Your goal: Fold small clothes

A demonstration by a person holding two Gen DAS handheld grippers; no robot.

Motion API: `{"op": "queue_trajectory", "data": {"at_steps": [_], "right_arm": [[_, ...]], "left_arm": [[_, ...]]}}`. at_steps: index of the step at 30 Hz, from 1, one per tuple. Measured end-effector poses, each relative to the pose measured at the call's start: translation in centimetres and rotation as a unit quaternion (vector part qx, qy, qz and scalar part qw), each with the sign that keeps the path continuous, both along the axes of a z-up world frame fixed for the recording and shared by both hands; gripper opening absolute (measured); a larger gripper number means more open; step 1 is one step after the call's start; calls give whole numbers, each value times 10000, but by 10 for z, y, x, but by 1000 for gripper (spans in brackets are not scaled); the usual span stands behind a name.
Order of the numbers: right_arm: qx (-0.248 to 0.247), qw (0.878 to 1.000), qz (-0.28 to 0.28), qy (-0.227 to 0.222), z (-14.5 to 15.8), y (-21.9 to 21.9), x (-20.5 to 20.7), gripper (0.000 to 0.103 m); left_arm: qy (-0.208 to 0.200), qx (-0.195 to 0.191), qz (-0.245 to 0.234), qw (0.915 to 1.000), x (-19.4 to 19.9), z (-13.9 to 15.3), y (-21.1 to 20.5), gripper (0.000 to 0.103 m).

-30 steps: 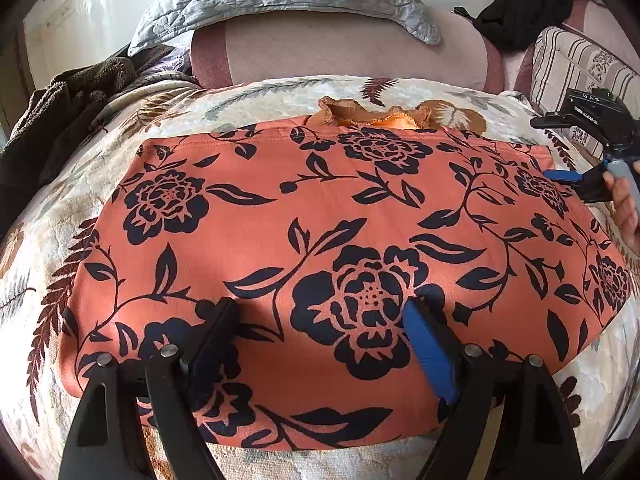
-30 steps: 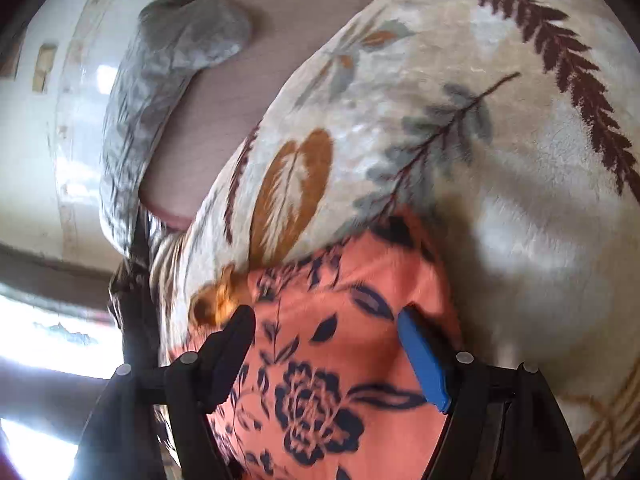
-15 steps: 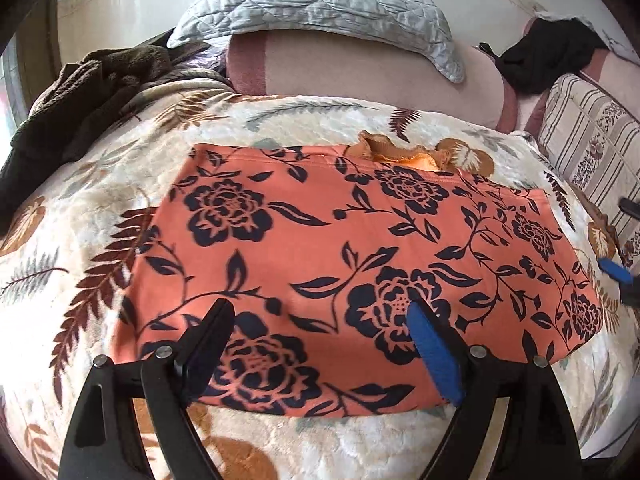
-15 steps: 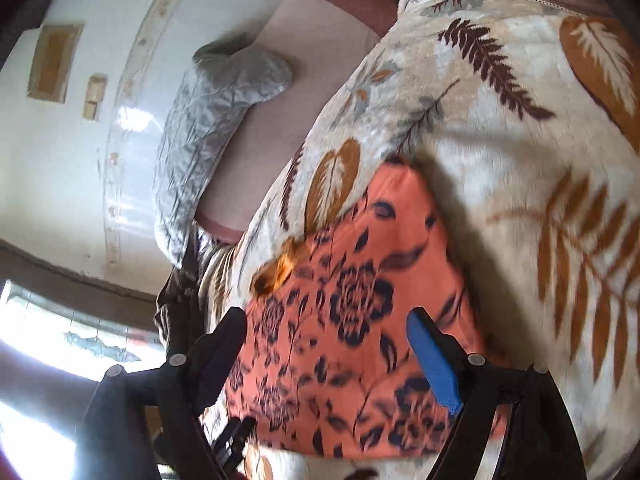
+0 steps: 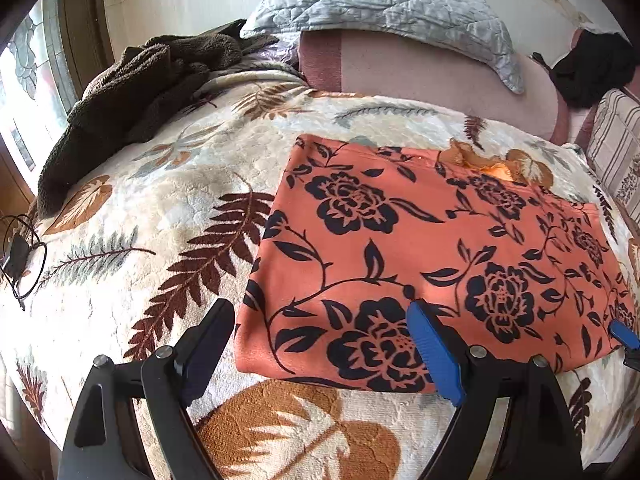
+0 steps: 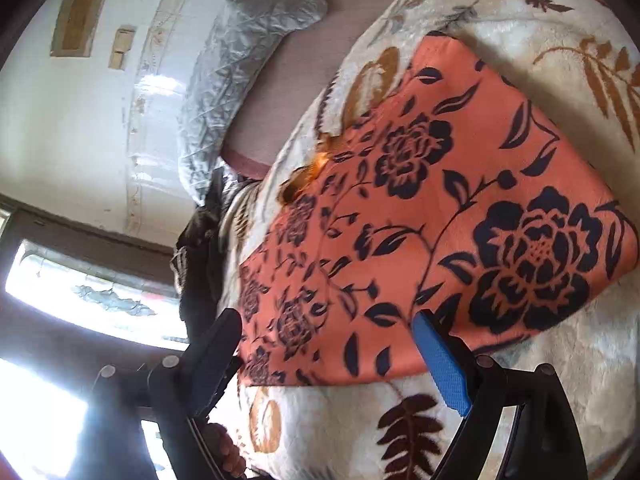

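Note:
An orange garment with dark navy flowers [image 5: 420, 248] lies flat as a folded rectangle on the leaf-patterned blanket [image 5: 168, 208]. It also shows in the right wrist view [image 6: 440, 208]. My left gripper [image 5: 324, 348] is open and empty, just off the garment's near left corner. My right gripper [image 6: 332, 356] is open and empty, over the garment's near edge in its tilted view. A blue tip of the right gripper [image 5: 624, 334] shows at the right edge of the left wrist view. A bit of orange fabric [image 5: 496, 168] sticks out at the garment's far edge.
A brown fleece garment [image 5: 132, 92] lies at the far left of the bed. A grey quilted pillow [image 5: 384, 4] rests on the pink headboard. Black clothing [image 5: 592, 64] and a striped cushion [image 5: 616, 152] are at the far right. A black cable [image 5: 20, 256] lies at the left edge.
Both grippers have drawn back from the garment. The left one moved left and back to the near left corner. The right one pulled away from the far right corner and now views more of the cloth.

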State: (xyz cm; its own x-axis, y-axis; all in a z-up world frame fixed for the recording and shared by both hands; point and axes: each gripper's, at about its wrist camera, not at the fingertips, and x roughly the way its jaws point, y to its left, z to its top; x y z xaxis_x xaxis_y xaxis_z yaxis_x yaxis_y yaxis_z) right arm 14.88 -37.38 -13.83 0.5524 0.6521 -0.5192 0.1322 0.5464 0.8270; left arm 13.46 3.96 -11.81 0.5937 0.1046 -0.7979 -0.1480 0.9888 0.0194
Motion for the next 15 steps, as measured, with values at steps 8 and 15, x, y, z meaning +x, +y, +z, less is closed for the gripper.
{"op": "queue_trajectory", "data": {"at_steps": [8, 15], "right_arm": [[100, 9994, 306, -148, 29, 28, 34, 90], [117, 9961, 642, 592, -12, 81, 91, 91]], "left_arm": [[-233, -211, 539, 9981, -1, -7, 30, 88], [217, -255, 627, 9975, 13, -24, 36, 89]]}}
